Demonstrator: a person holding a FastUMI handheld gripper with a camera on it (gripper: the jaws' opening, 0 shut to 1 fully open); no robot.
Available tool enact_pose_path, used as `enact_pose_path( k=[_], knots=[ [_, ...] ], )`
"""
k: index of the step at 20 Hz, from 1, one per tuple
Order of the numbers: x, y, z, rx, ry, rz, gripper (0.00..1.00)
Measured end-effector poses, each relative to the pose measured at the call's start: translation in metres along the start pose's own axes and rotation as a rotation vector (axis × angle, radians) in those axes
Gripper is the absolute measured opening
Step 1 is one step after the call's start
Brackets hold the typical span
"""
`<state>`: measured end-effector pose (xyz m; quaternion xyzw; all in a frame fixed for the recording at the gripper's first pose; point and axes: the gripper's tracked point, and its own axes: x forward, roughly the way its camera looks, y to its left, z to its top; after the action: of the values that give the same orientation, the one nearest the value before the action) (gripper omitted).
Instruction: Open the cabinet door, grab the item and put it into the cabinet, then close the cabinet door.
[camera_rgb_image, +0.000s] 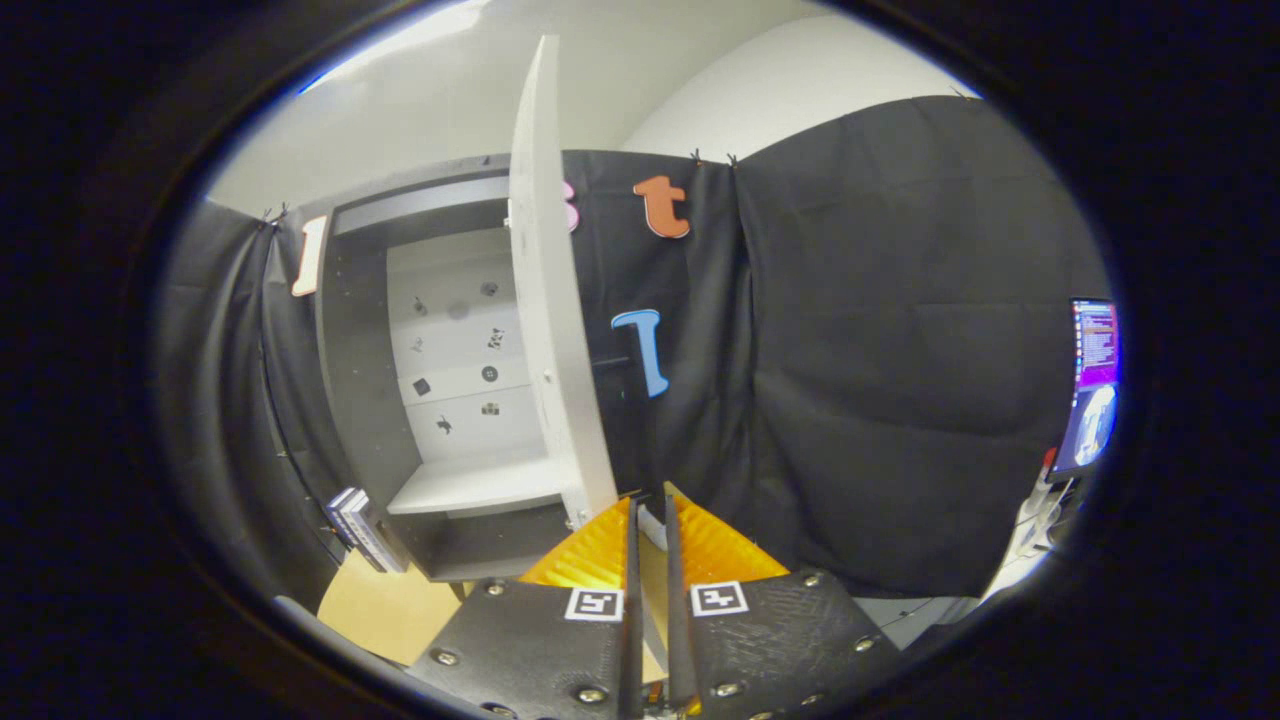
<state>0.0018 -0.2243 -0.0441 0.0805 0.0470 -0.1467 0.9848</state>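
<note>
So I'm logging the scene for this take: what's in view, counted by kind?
Cabinet: 1, its door swung open
Shelf board: 1
Books leaning beside the cabinet: 2
Monitor: 1
Tongs: 1, nearly shut at the door's lower edge
Total: 6

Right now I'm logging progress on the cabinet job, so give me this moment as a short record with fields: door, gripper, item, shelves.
door: cabinet door swung open, seen edge-on, its lower edge just ahead of the fingertips
gripper: gripper fingers nearly together, narrow gap; a grip on the door's edge cannot be told
item: books standing on the tan surface beside the cabinet, not yet inside
shelves: cabinet interior open to view, white shelf bare
</note>
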Motion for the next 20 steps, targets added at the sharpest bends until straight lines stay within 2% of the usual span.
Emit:
enact_pose_path(
  k=[3, 7, 9, 14, 16, 20],
  knots=[
    [-0.019, 0.033, 0.006, 0.05, -0.036, 0.046, 0.1],
    [-0.026, 0.077, -0.021, 0.027, -0.006, 0.107, 0.22],
    [-0.024, 0.1, -0.041, 0.004, 0.028, 0.143, 0.33],
    [-0.011, 0.147, -0.094, 0.02, 0.126, 0.22, 0.86],
    [-0.003, 0.162, -0.12, 0.02, 0.176, 0.243, 0.97],
    [0.014, 0.192, -0.184, 0.018, 0.28, 0.285, 0.99]
  ],
)
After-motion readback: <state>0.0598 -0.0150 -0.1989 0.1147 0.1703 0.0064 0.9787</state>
